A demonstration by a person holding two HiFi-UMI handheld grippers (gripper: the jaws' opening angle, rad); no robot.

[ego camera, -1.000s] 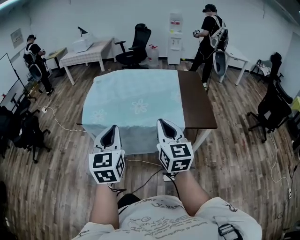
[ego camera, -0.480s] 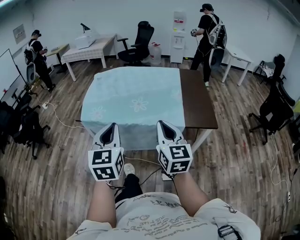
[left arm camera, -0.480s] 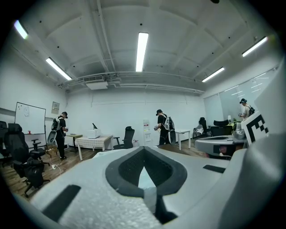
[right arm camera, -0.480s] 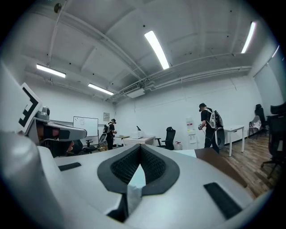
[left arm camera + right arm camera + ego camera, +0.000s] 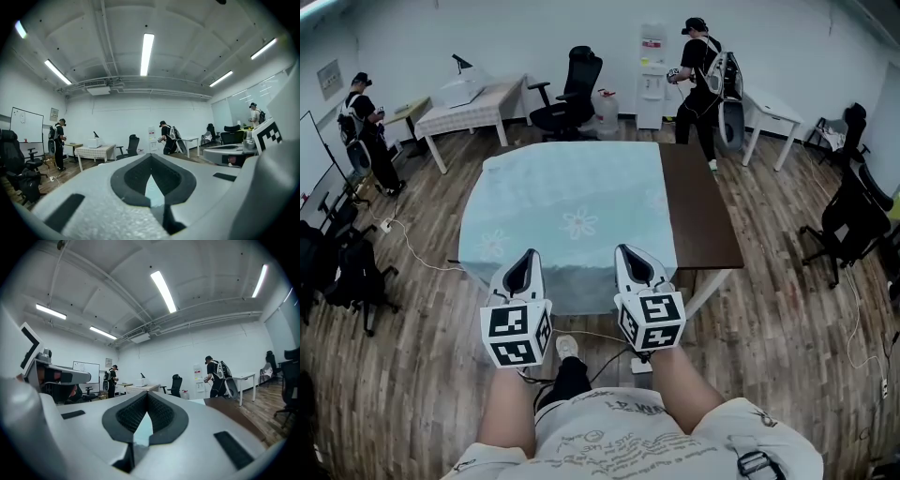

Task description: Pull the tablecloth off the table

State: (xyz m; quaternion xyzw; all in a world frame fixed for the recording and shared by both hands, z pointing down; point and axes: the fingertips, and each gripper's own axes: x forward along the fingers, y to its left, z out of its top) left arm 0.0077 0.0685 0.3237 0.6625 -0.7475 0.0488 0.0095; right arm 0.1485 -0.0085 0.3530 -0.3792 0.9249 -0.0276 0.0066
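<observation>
A light blue tablecloth (image 5: 567,211) with pale flower prints covers the left and middle of a brown table (image 5: 701,211); the table's right strip is bare. The cloth's front edge hangs down toward me. My left gripper (image 5: 523,257) and right gripper (image 5: 629,251) are side by side in front of that hanging edge, both shut, with nothing seen between the jaws. In the left gripper view the closed jaws (image 5: 151,161) leave a slit that shows the blue cloth (image 5: 154,193) beyond. The right gripper view shows the same: closed jaws (image 5: 147,399) and cloth (image 5: 142,428) behind them.
A black office chair (image 5: 572,94) and a water dispenser (image 5: 652,70) stand behind the table. A person (image 5: 703,80) walks at the back right, another person (image 5: 364,127) stands at the left. More tables (image 5: 473,101) and black chairs (image 5: 848,211) ring the room. Cables (image 5: 408,244) cross the wooden floor.
The table sits slightly nearer and larger in the head view. My foot now shows below the grippers. The person at the back right has stepped left. Both grippers stay shut.
</observation>
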